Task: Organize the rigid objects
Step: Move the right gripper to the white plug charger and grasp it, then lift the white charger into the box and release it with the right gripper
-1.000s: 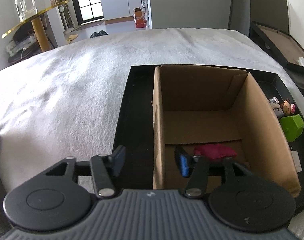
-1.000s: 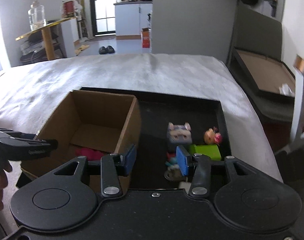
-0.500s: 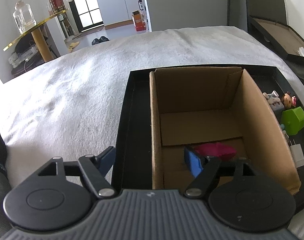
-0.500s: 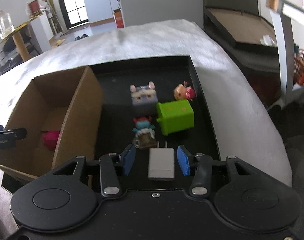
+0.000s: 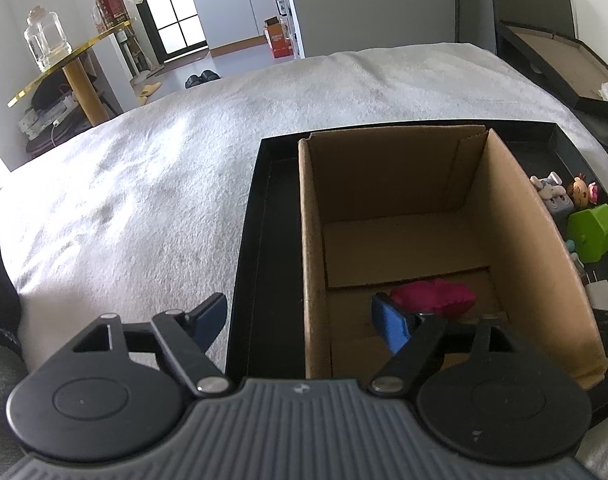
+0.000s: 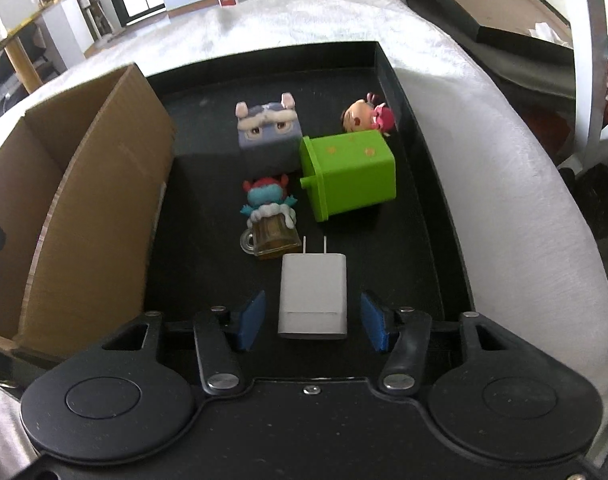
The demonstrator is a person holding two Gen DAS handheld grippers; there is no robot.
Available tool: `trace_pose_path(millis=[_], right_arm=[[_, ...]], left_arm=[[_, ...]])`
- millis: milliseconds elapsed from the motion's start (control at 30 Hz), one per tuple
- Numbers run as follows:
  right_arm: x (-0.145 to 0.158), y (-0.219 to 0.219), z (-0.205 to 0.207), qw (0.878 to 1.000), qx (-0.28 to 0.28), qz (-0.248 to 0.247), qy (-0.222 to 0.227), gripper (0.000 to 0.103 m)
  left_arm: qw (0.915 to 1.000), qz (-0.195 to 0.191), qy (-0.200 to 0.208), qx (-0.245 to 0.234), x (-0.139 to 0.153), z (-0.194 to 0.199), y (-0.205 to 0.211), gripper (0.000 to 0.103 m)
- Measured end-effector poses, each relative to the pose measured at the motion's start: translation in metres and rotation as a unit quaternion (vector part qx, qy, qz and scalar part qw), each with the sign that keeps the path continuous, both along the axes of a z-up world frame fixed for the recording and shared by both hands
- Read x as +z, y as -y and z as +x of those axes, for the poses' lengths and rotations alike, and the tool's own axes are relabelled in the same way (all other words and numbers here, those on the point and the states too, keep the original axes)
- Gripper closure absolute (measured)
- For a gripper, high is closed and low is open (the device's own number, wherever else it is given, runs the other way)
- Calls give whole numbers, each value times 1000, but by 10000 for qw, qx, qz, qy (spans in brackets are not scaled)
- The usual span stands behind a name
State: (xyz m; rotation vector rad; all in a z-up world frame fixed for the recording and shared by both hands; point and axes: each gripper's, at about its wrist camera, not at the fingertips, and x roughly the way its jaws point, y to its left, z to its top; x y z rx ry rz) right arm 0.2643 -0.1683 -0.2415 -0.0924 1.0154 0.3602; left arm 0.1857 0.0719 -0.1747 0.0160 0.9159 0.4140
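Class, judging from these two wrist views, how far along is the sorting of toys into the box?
Done: one pink object lies in the cardboard box.
In hand: nothing; the right gripper is open around the white charger, and the left gripper straddles the box wall, open.
Left on the black tray: charger, green bin, three figurines.

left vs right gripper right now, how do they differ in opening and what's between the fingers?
The left gripper is spread wide, its fingers straddling the brown cardboard box's left wall, one finger outside, one inside near the magenta object. The right gripper is open less wide, its fingers flanking the white plug-in charger block on the black tray, apart from it. Neither holds anything; both have blue pads.
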Motion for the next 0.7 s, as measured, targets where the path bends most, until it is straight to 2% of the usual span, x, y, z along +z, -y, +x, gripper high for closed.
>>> trace_pose_path(millis=[100,133,167,267,700], right_arm=[[-3,-4,0,9997,94,-179,109,56],[-3,-6,-1,9994,152,-256,156,63],[-3,-6,-1,9991,197,-315,180,66],[-1,-3,0,9994,187,-275,107,67],[35,-3,-8,9981,263,-152,529,67]], left_arm=[[10000,0,-1,-6,0,0,0,24],[10000,1,-2,-3,0,0,0,24],[10000,-2,-3,-5,0,0,0,24],[10000,-9,4,-16,0,0,0,24],[10000,-58,68,-11,2,-6,-2,24]])
